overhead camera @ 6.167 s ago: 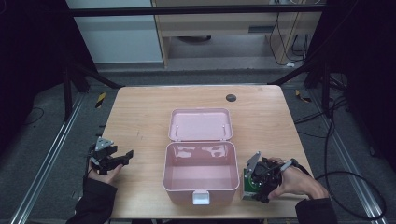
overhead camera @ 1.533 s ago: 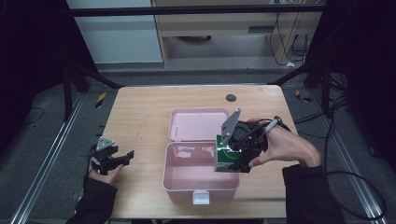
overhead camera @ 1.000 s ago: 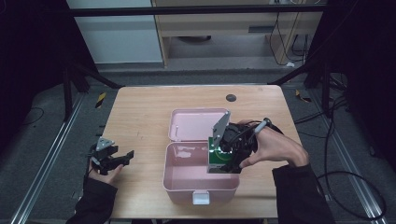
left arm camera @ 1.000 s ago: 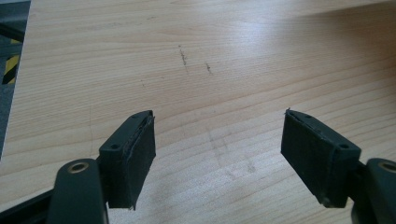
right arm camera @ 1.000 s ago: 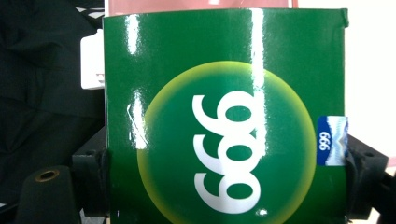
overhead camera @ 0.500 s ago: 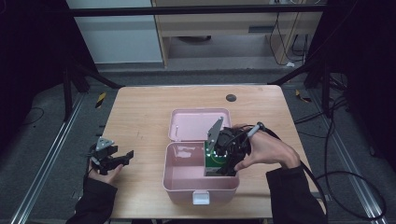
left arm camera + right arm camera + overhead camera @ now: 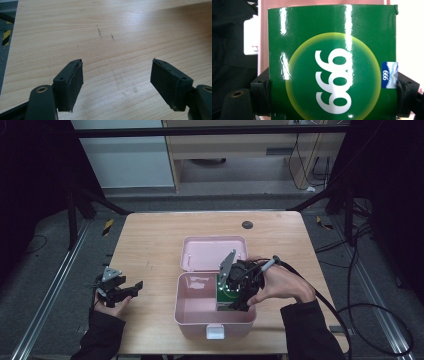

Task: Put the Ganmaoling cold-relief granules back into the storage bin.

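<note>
A pink box (image 7: 186, 314) stands open at the table's front middle, its lid (image 7: 205, 254) lying flat behind it. My right gripper (image 7: 235, 295) is shut on a green carton (image 7: 229, 293) with a yellow circle and white "999" (image 7: 333, 80); the carton hangs over the right part of the box's inside, tipped downward. Both black jaws press on the carton's sides in the right gripper view. My left gripper (image 7: 131, 289) rests low at the table's left front edge, open, with bare wood between its pads (image 7: 72, 83).
A small dark round disc (image 7: 247, 225) lies near the table's (image 7: 150, 240) far edge. Black frame bars and cables run along the floor on both sides. The white latch (image 7: 216, 332) of the box faces the person.
My right gripper has carried the green carton from the table's right front up and left, then down over the open pink box. The left gripper has stayed still.
</note>
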The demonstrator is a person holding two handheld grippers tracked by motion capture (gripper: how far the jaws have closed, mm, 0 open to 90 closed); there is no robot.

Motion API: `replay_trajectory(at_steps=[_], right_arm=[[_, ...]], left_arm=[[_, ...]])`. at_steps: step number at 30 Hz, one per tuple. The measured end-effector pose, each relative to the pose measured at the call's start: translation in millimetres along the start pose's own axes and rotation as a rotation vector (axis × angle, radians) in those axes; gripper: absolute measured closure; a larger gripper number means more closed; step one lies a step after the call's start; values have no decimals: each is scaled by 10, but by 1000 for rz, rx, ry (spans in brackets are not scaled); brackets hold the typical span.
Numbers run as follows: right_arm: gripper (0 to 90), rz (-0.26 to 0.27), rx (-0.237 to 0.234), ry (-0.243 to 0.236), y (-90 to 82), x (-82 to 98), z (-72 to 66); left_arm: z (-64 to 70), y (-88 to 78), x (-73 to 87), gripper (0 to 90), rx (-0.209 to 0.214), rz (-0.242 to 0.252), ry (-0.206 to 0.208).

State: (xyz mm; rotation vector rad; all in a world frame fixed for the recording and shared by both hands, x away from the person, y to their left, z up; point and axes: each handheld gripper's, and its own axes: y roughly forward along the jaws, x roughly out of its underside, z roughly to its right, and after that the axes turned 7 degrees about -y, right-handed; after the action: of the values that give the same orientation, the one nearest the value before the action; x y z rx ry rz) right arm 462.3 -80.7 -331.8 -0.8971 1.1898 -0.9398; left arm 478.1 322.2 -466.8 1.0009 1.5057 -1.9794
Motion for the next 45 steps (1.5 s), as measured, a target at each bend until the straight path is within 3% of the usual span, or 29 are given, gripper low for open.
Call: replay_trajectory(at_steps=[12, 23, 45], right_arm=[[159, -36, -15, -22, 162, -10, -26], [159, -12, -30, 9, 299, 119, -39], [157, 3, -41, 4, 504, 201, -62]], left_arm=[[-4, -5, -1, 256, -1, 2, 1], [-4, -1, -2, 255, -2, 2, 1], [-10, -1, -1, 255, -1, 3, -1]])
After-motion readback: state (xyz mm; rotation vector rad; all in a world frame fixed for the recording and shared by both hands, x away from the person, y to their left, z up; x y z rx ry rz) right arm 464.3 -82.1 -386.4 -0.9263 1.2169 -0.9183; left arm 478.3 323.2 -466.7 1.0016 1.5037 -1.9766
